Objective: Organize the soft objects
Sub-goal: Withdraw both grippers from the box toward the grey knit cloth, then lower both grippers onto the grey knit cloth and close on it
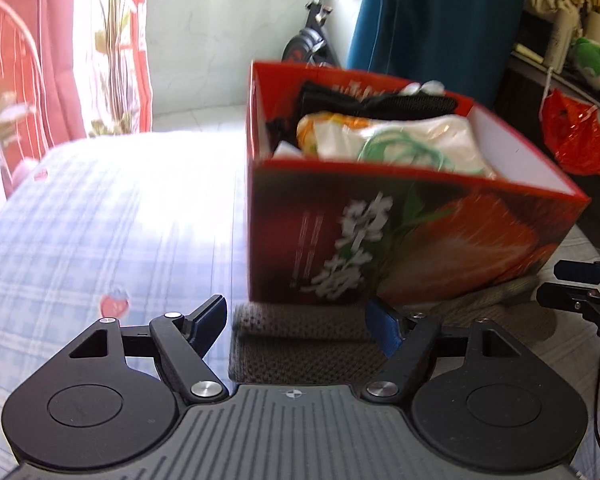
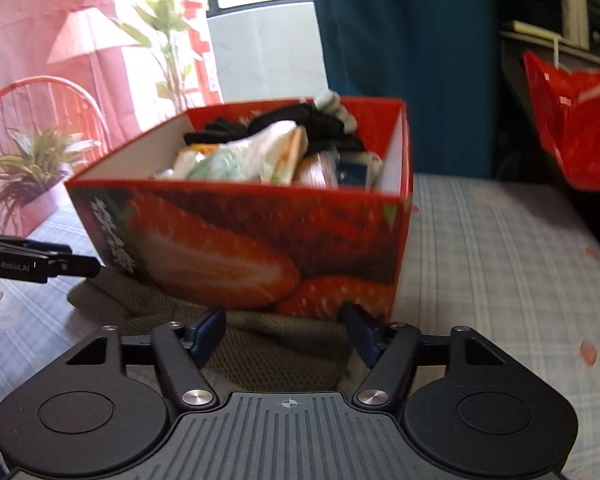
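- Nearest, my left gripper point(image 1: 296, 326): jaws apart, straddling the near end of the olive knitted cloth point(image 1: 300, 344) with nothing clamped. I cannot tell whether the pads brush the knit.
- My right gripper point(image 2: 282, 332): jaws likewise apart, with the same cloth point(image 2: 260, 352) lying between and below the fingers and not pinched, as far as I can see.
- The cloth lies flat on the checked tablecloth point(image 1: 100, 220), just in front of the strawberry box point(image 1: 380, 240); its far edge reaches the foot of the box, and whether it tucks underneath I cannot tell.
- Beyond it, the box point(image 2: 260, 248) stands upright and open, and already holds a heap: black webbed items point(image 2: 300, 124) at the back and pale bagged pieces point(image 2: 240, 156) at the front, piled near the rim.
- Progress, in my judgement: most soft things are already boxed, and the olive cloth is the only loose piece I see on the table. What is left is to grip it with both claws, lift it and lay it in the box, where free room looks scant.
- Farther off, a red bag point(image 2: 572, 120) hangs at the right, outside the work area.
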{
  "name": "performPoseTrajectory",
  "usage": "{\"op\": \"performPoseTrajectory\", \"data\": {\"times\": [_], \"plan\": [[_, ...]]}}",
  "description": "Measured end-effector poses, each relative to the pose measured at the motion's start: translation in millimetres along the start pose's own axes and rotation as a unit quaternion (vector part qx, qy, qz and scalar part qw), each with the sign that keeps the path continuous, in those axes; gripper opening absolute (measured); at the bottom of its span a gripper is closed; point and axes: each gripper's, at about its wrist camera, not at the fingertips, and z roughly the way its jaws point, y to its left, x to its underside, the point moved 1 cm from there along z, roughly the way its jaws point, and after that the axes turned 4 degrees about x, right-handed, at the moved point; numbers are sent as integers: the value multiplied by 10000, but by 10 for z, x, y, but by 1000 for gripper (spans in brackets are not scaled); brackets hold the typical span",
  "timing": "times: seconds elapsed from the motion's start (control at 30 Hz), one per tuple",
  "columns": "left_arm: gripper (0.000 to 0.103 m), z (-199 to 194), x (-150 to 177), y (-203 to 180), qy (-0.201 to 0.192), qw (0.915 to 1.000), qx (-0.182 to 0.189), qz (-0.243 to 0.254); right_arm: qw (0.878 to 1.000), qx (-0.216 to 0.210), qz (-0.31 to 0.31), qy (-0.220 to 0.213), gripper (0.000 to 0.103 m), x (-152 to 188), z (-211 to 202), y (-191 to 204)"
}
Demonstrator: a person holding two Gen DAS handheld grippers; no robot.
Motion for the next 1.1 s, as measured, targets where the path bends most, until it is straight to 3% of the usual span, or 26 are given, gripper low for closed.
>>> {"op": "performPoseTrajectory", "data": {"times": [0.37,0.6,0.8,0.93,1.1], "plan": [[84,302,159,-17,168,9998,0,-144,9990,170,338,218,70,229,358,117],[72,286,239,-92,178,9998,-1,124,9992,208,255,238,69,310,393,207],[47,260,254,-113,168,9998,9,87,9995,156,234,157,43,344,358,238],[42,199,321,-187,112,9998,45,126,9993,11,329,154,24,375,308,194],[40,107,457,-292,103,9996,54,248,9987,-180,438,214,18,430,223,162]]}}
